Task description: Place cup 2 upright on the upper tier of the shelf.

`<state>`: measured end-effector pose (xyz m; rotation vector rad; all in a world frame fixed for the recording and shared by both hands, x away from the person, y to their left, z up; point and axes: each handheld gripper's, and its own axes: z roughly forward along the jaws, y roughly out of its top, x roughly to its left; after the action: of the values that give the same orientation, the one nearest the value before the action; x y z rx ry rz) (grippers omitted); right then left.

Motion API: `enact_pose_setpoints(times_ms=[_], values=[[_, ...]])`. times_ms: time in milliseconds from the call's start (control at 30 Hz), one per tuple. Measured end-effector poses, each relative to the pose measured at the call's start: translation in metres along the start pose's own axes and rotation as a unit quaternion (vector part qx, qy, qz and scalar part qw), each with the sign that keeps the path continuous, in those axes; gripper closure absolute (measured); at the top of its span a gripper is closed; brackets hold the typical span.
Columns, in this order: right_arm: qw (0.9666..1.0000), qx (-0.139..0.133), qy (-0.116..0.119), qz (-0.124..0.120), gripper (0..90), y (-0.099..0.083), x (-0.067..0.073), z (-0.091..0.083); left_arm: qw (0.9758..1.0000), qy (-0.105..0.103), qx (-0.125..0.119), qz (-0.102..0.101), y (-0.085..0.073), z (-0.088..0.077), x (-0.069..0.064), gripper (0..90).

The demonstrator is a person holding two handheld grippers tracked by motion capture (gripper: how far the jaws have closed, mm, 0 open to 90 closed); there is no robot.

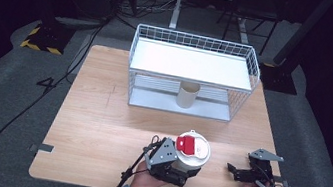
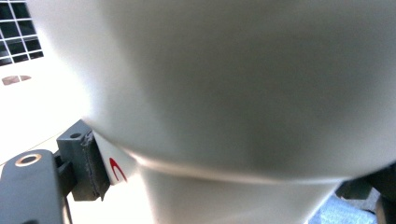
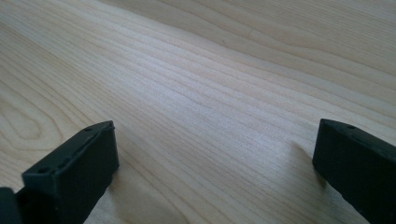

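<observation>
Your high view is soft and low in detail; the wooden table [image 1: 98, 128] is evenly lit against a dark room. In your left gripper view the white cup [image 2: 233, 93] sits too close, blurred and shaded. Your right gripper view stays sharp, jaw shadows faint.

the high view looks forward and down from above. the left gripper [image 1: 185, 170] view presses against the cup [image 2: 233, 93]; the right gripper [image 1: 232, 171] view skims the table [image 3: 210, 93] both share.
</observation>
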<state>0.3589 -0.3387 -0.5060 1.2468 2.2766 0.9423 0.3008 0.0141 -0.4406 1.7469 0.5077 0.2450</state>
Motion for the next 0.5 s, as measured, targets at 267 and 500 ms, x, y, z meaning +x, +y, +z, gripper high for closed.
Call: enact_pose_setpoints(times_ms=[267,500], values=[[1.0,0.0,-0.002,0.002,0.3,0.0,0.001,0.0,0.9999,0.007,-0.008,0.0,0.017,-0.009,0.006,13.5],[1.0,0.0,-0.005,0.006,0.3,0.001,0.003,0.001,0.9999,0.009,-0.006,0.002,0.033,-0.016,0.01,13.5]])
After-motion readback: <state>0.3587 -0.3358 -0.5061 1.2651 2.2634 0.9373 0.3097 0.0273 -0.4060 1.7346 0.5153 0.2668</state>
